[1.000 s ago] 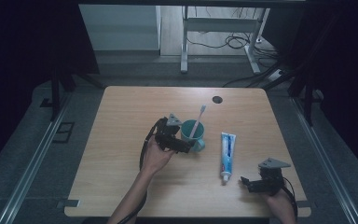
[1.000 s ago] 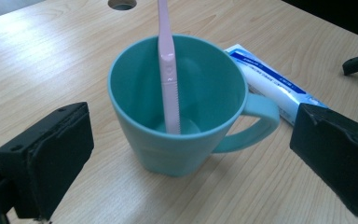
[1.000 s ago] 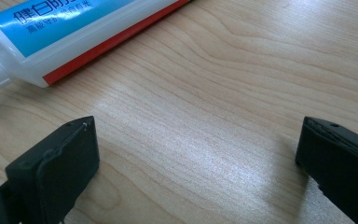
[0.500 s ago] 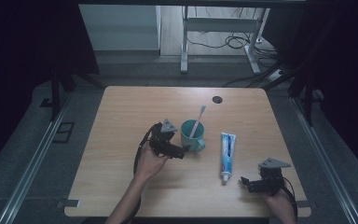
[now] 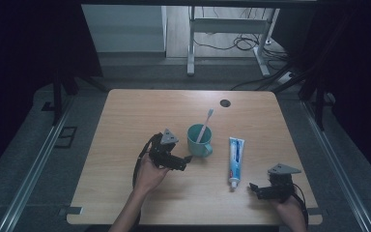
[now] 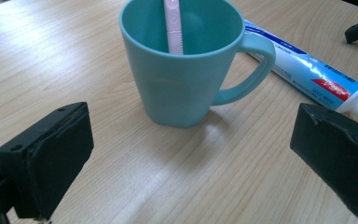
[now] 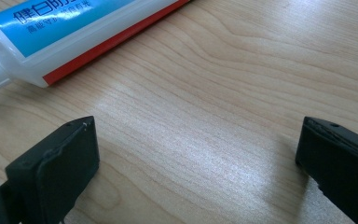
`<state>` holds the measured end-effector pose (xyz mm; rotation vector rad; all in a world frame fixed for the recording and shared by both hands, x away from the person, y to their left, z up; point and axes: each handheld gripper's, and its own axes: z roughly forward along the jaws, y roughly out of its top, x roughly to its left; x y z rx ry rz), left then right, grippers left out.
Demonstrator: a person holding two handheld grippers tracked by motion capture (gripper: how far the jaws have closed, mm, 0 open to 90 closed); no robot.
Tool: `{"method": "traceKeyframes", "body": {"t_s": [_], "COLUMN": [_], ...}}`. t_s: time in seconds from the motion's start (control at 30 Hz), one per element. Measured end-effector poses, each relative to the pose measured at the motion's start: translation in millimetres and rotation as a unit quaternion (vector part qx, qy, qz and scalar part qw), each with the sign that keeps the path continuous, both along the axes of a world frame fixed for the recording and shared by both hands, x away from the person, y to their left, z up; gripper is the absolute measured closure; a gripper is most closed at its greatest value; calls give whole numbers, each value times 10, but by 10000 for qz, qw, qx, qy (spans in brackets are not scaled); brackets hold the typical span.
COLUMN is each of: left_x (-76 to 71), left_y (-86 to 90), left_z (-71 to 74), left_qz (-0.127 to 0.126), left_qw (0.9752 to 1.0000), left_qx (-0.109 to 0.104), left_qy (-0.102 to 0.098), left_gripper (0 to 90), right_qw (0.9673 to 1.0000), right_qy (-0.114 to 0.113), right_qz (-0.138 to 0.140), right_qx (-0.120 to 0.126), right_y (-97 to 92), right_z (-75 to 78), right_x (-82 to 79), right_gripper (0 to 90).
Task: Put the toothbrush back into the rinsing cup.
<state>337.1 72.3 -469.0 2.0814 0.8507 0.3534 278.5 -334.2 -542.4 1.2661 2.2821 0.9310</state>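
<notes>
A teal mug (image 5: 199,141) stands mid-table with a pale pink toothbrush (image 5: 204,124) leaning in it. Its handle points toward a blue and white toothpaste tube (image 5: 235,154) that lies flat to its right. My left gripper (image 5: 182,163) sits just left of the mug, open and apart from it. In the left gripper view the mug (image 6: 186,70) with the toothbrush (image 6: 173,25) stands beyond the wide-spread jaws of the left gripper (image 6: 200,163), with the tube (image 6: 307,74) behind it. My right gripper (image 5: 255,189) rests open near the tube's cap. In the right gripper view the right gripper (image 7: 198,163) holds nothing and the tube (image 7: 65,32) lies at the upper left.
The wooden table (image 5: 125,121) has a dark cable hole (image 5: 225,103) near its far edge. Beyond it stand a metal desk frame (image 5: 191,43) and floor cables (image 5: 236,43). Dark curtains flank both sides.
My left gripper has drawn back from the mug toward the person, and a gap now shows between them. The right gripper, mug and tube have stayed put.
</notes>
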Motion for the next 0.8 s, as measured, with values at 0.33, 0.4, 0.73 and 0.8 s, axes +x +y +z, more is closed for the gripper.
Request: {"method": "traceKeyframes", "body": {"t_s": [0.33, 0.4, 0.73, 0.8], "left_x": [-94, -117, -245, -275], "left_y": [110, 131, 273, 301], "left_z": [-31, -47, -115, -126], "left_qz": [60, 75, 165, 181], "left_qw": [9999, 9998, 9997, 9997], "left_qx": [117, 152, 155, 163], "left_qy": [-49, -47, -54, -56], "left_gripper": [0, 0, 0, 0], "right_qw": [10000, 10000, 10000, 10000], "right_qy": [5, 4, 6, 2], "right_qz": [-11, -9, -14, -14], "right_qx": [4, 2, 5, 2], "right_y": [4, 4, 6, 6], "right_z": [0, 0, 0, 0], "right_x": [2, 2, 2, 3], "right_gripper": [0, 0, 0, 0]}}
